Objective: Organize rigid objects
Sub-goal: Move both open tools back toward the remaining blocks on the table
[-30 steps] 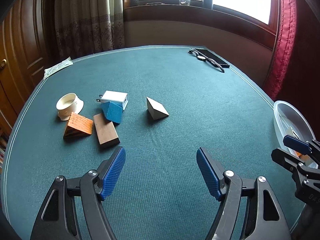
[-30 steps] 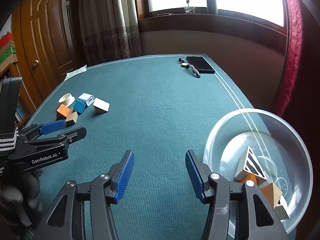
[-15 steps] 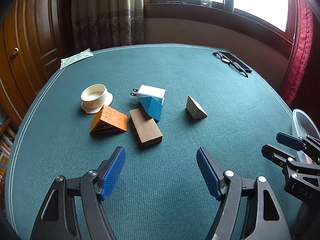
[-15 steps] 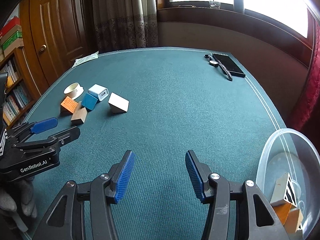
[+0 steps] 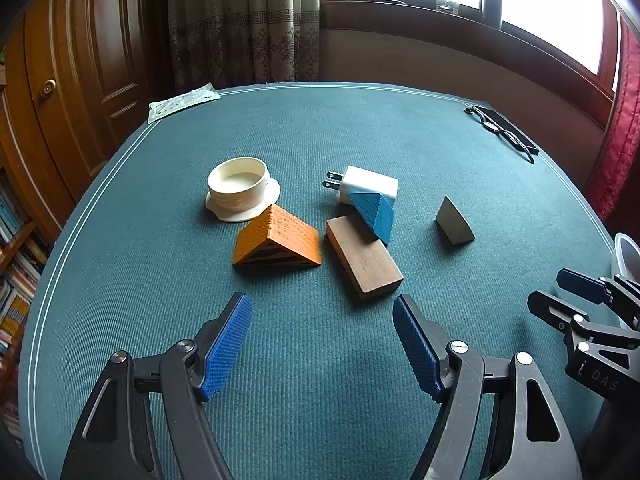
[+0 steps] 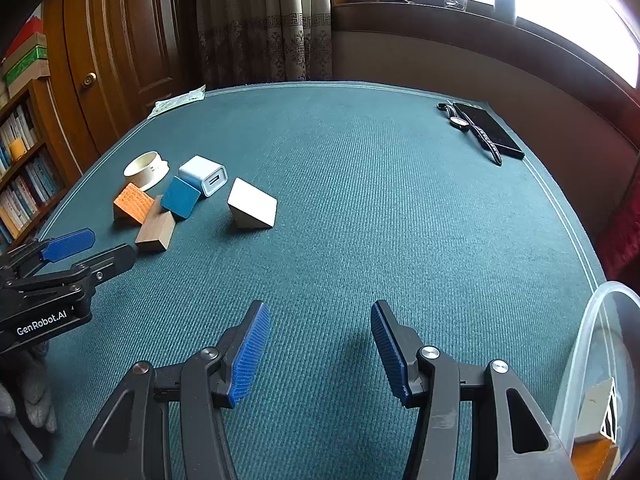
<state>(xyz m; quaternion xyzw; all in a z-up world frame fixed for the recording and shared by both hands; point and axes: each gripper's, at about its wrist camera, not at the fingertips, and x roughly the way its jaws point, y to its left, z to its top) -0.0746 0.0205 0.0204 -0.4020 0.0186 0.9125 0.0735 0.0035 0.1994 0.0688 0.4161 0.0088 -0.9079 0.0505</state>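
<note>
On the green table a cluster lies ahead of my left gripper [image 5: 322, 312]: an orange wedge [image 5: 280, 242], a brown block [image 5: 362, 258], a blue wedge [image 5: 374, 212] leaning on a white charger [image 5: 370, 184], a cream round cup [image 5: 240, 188] and a beige wedge [image 5: 452, 222]. The left gripper is open and empty, just short of the brown block. My right gripper [image 6: 322, 320] is open and empty over bare cloth; the cluster shows at its left, with the beige wedge [image 6: 252, 206] nearest. The left gripper [image 6: 86, 250] also shows there.
A clear plastic bowl [image 6: 580, 344] holding several blocks stands at the table's right front edge. A phone and watch [image 6: 480, 128] lie at the far right corner. A packet [image 5: 182, 100] lies at the far left edge. A bookshelf and door stand left.
Both grippers have swung left and moved toward the cluster; the blocks now look nearer and more central in the left view. The bowl has slid toward the right edge. Both stay open.
</note>
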